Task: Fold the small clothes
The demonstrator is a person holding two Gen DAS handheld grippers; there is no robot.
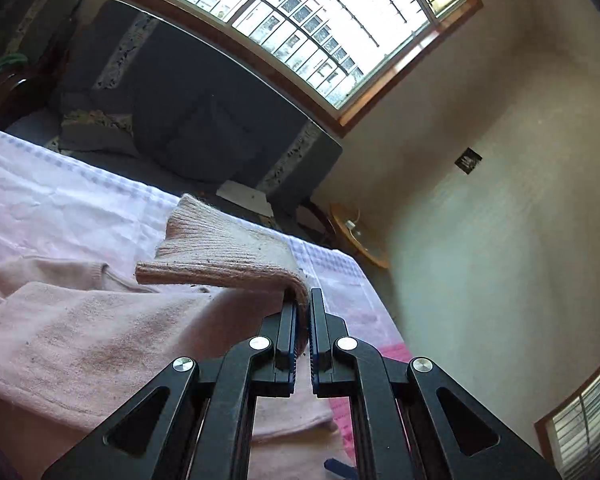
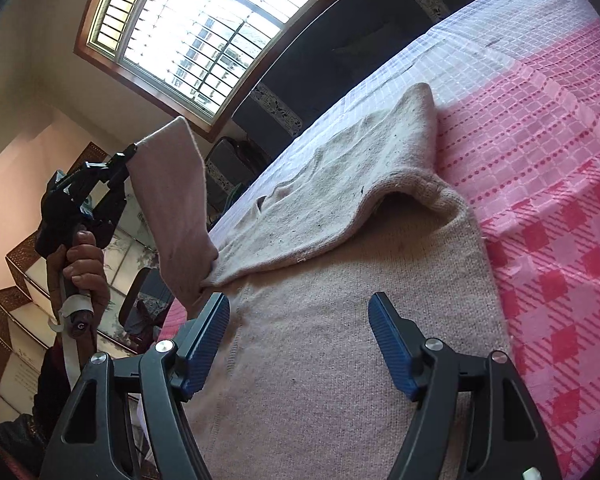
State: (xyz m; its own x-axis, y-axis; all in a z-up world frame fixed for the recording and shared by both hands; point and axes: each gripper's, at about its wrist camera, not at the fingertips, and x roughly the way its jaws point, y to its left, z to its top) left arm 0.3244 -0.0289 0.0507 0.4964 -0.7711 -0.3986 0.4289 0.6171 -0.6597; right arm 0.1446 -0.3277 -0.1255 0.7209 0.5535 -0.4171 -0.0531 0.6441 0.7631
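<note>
We work with a pale pink knitted sweater (image 2: 340,320) that lies spread on the bed (image 2: 560,160), over the checked pink and white cover, with its body near the bed's left edge in the right wrist view. The left gripper (image 1: 303,300) is closed tight on the ribbed cuff (image 1: 228,248) of one sleeve (image 2: 176,200) and holds it up in the air, so the sleeve hangs from the jaws down to the shoulder. The right gripper (image 2: 300,316) stands open above the body of the sweater and holds nothing. We judge the knit to be light, soft and limp; it sags and stretches, and it will not slide much on the cover. The thick ribbed cuff and the hem are the best places to pinch, because a thin single layer may slip out.
</note>
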